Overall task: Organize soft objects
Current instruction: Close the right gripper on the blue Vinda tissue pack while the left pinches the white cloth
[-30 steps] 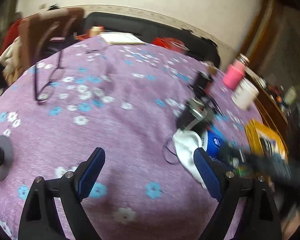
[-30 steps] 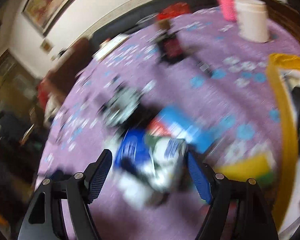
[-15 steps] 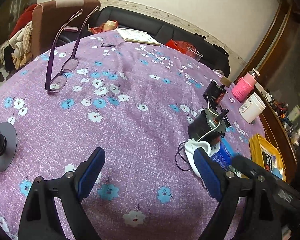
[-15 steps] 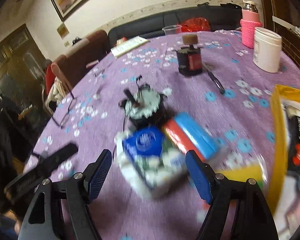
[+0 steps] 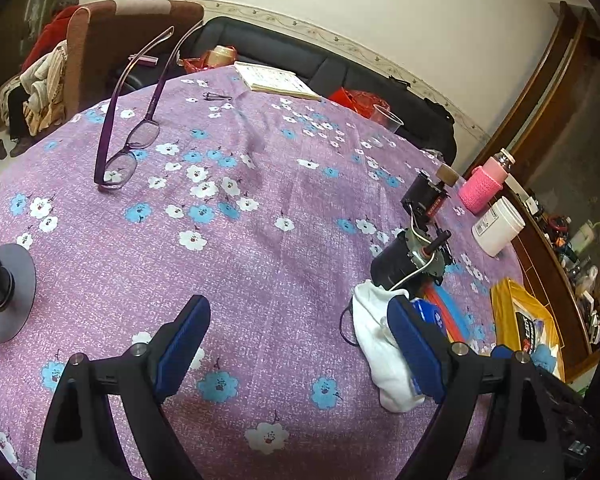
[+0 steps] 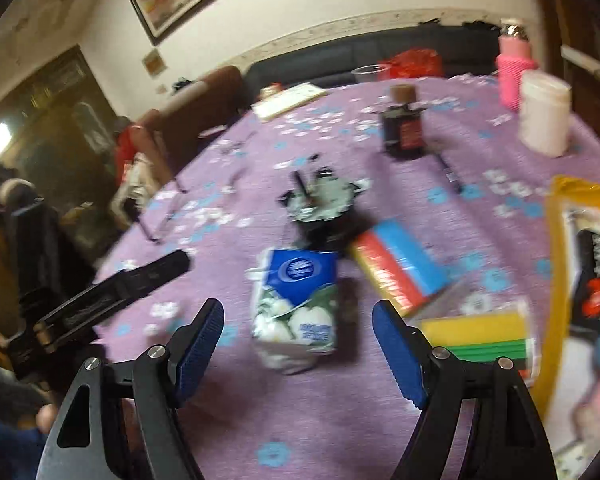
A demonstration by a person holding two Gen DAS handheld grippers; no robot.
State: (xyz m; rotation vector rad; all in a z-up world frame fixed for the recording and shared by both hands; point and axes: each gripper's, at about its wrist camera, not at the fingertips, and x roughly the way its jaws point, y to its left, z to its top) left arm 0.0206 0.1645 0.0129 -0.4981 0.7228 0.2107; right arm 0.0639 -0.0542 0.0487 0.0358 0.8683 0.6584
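A blue-and-white tissue pack [image 6: 296, 304] stands on the purple flowered tablecloth [image 5: 240, 240], just ahead of my open, empty right gripper [image 6: 298, 354]. In the left wrist view the pack [image 5: 426, 312] is mostly hidden behind my right finger, beside a white cloth [image 5: 374, 340]. A red-and-blue sponge [image 6: 400, 268] and a yellow-green sponge stack [image 6: 484, 336] lie to the pack's right. My left gripper [image 5: 300, 344] is open and empty above bare cloth, left of the white cloth.
A small electric motor [image 6: 320, 204] with wires sits behind the pack. A dark bottle [image 6: 404, 128], white jar [image 6: 544, 116], pink bottle [image 6: 514, 68], yellow bag [image 6: 580, 280], purple glasses [image 5: 132, 148], a book [image 5: 276, 80] and a round stand base [image 5: 4, 296] are on the table.
The right gripper has pulled back and steadied, so the tissue pack now stands centred ahead of its open fingers. The left gripper has barely moved.
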